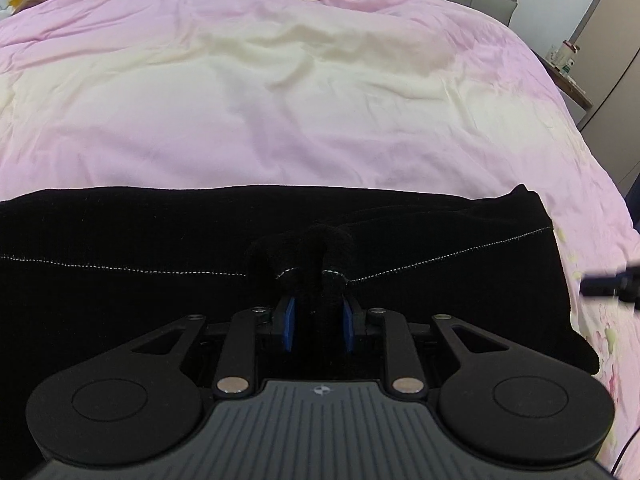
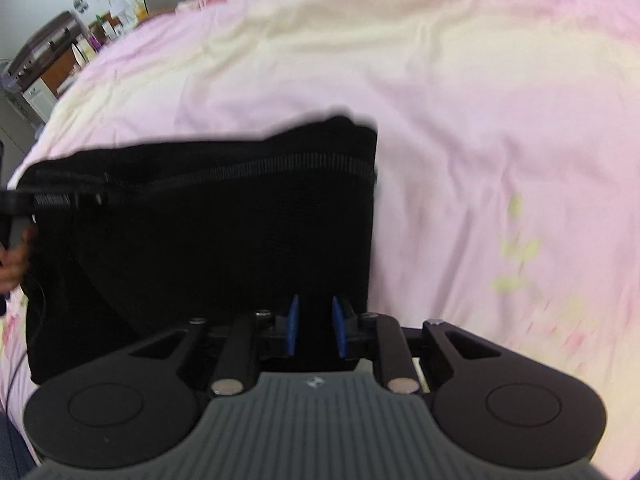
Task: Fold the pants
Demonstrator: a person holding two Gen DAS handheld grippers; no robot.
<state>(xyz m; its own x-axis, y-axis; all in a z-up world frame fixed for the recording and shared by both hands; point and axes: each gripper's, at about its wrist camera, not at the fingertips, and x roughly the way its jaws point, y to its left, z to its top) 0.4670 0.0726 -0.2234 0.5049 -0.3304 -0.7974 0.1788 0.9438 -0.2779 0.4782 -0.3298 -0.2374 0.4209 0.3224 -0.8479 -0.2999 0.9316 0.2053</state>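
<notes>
Black pants (image 1: 160, 240) spread flat across the near edge of the bed (image 1: 280, 120), on the pink cover. Left gripper (image 1: 319, 316) clenched on a bunched-up fold of the pants, cloth pinched between blue pads (image 1: 289, 322). Right gripper (image 2: 316, 326) narrowly parted over the pants' right edge, nothing visibly pinched between the pads (image 2: 294, 326); frame blurred.

Black pants (image 1: 160, 232) with a pale stitched seam lie folded flat across the pink bed (image 1: 280, 100), one fold bunched up.
</notes>
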